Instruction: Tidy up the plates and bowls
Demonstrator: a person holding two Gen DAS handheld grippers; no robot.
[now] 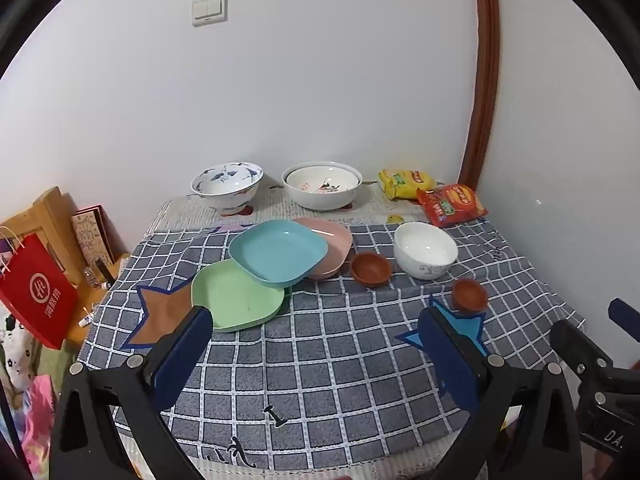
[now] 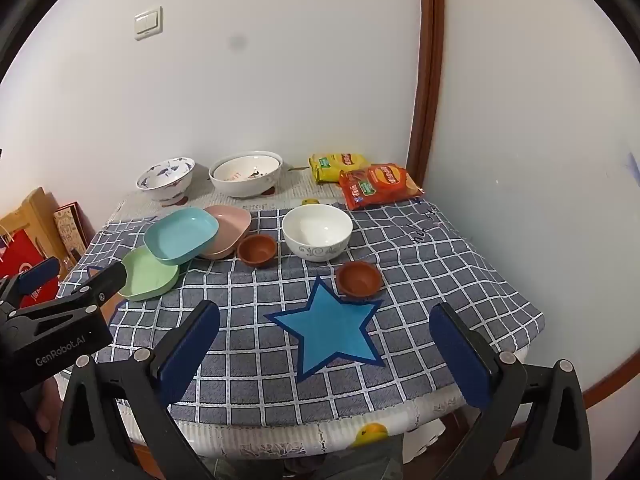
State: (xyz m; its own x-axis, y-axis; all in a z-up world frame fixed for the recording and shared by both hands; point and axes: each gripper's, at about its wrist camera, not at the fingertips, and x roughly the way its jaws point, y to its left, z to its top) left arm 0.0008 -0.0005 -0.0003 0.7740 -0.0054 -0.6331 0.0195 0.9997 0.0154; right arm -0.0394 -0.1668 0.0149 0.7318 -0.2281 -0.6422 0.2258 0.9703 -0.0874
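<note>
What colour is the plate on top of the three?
Blue plate, overlapping the green and pink ones; clearest in left wrist view.

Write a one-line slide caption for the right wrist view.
Open right gripper hovers over a blue star, facing stacked plates, two brown bowls and a white bowl.
</note>
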